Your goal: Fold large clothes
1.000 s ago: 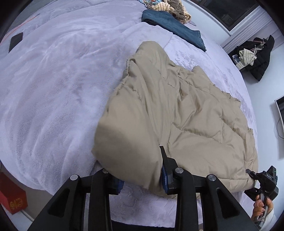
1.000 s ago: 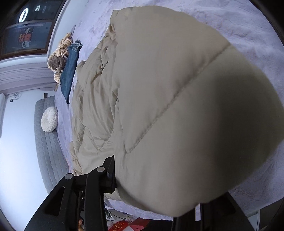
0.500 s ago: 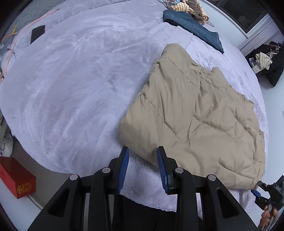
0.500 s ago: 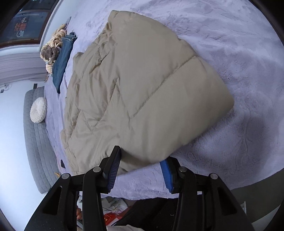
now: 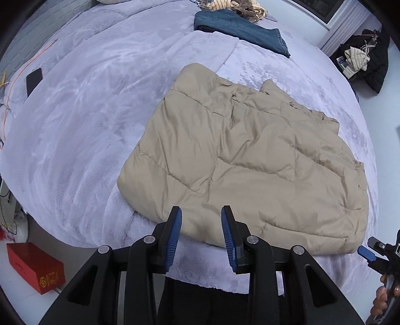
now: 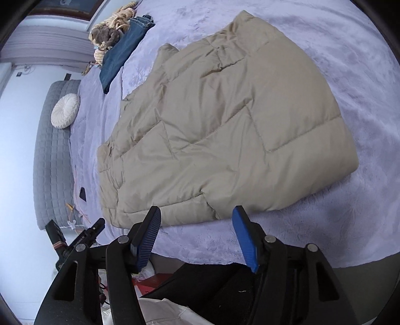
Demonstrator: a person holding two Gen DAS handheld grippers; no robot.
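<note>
A tan quilted puffer garment (image 5: 245, 160) lies folded flat on the lavender plush bed cover (image 5: 82, 120); it also shows in the right wrist view (image 6: 225, 130). My left gripper (image 5: 201, 215) is open and empty, hovering just above the garment's near edge. My right gripper (image 6: 196, 215) is open and empty, held over the near edge at the garment's other end. The right gripper's tip also shows at the lower right of the left wrist view (image 5: 375, 250).
Folded blue jeans (image 5: 237, 27) and a heap of knitted clothes (image 5: 240, 6) lie at the far side of the bed. A black phone (image 5: 33, 80) lies on the bed at left. A red box (image 5: 35, 267) stands on the floor. A grey headboard (image 6: 52, 160) holds a round white cushion (image 6: 65, 111).
Both grippers let go of the tan garment and opened. They pulled back toward the bed's near edge. The garment dropped flat onto the cover.
</note>
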